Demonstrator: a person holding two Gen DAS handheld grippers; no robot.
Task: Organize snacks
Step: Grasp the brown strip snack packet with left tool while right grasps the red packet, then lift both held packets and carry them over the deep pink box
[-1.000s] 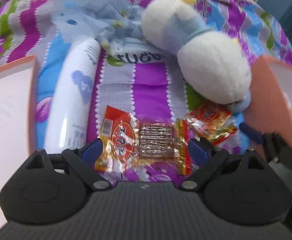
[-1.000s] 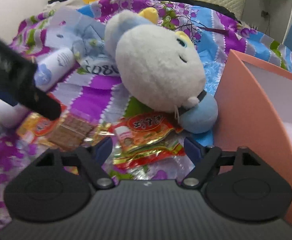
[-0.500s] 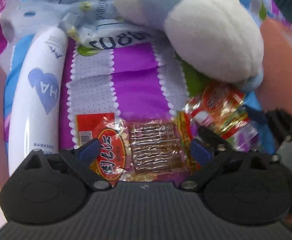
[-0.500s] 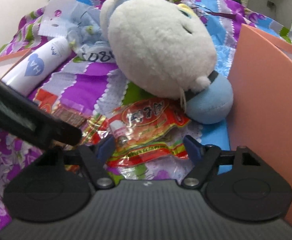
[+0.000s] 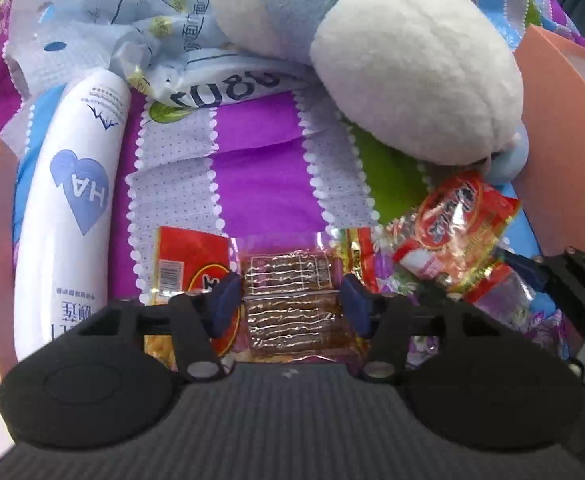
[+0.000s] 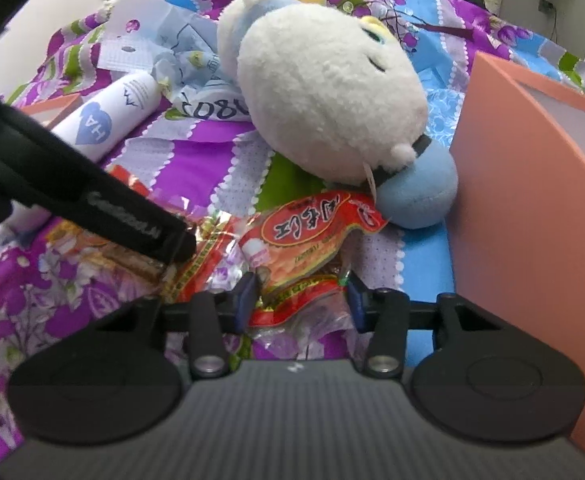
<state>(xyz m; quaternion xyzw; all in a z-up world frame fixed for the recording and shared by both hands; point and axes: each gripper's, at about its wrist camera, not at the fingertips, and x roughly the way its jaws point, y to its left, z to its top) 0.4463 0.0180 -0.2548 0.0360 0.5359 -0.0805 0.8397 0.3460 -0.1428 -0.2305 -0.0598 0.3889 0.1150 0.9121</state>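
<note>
Between plush toy point(image 6: 328, 92) and pink box point(image 6: 532, 208), both closing tools point(image 5: 290, 304) point(image 6: 302, 300) pinch snack packets point(image 5: 292, 304) point(image 6: 308, 248).

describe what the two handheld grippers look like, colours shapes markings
Both the left gripper and the right gripper are matte black, with a ribbed central body, two rounded lobes beside it, silver pivot screws and angular link arms ending in dark blue pads. In the right wrist view, the left gripper's side bears faint grey lettering, unreadable.

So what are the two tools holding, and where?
Both tools have just been closing. The left tool pinches the brown snack packet across its middle; the right tool pinches the red snack packet at its near end.
</note>
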